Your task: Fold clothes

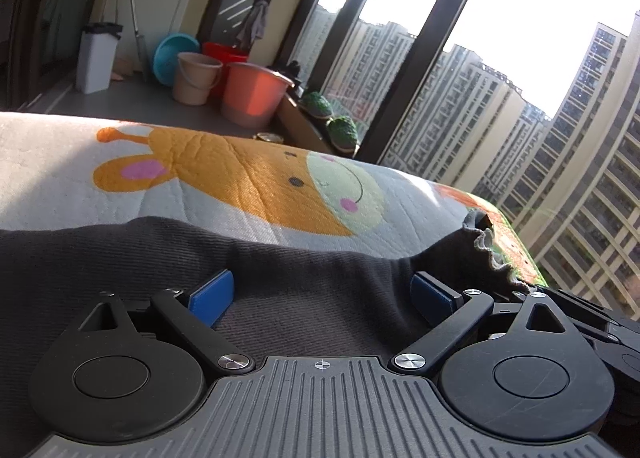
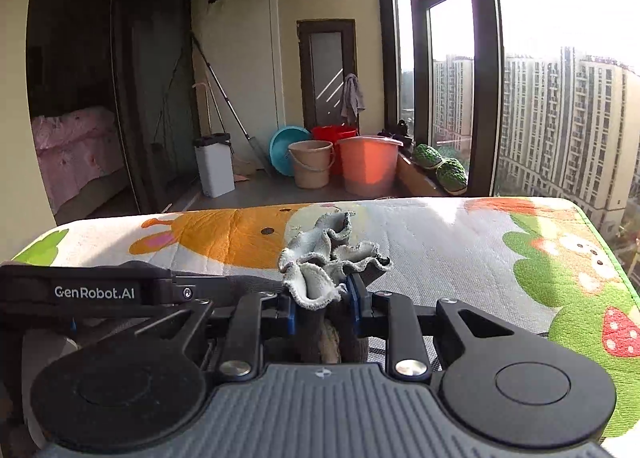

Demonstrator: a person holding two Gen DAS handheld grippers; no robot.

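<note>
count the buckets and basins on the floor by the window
4, all clustered on the floor: teal basin leaning at the back, red bucket behind, beige bucket in front, orange bucket nearest the window. More may be hidden behind.

Garment (image 1: 280, 258) is spread on the padded table cover (image 1: 200, 185), its near part lying between the pads of the left gripper (image 1: 322, 292). In the right wrist view its bunched hem (image 2: 324, 258) is pinched in the right gripper (image 2: 322, 298), left gripper (image 2: 100, 294) just left. Buckets (image 2: 340, 165) are set on the floor behind the table, bin (image 2: 214, 169) left of them, window (image 2: 448, 77) to their right.
</note>
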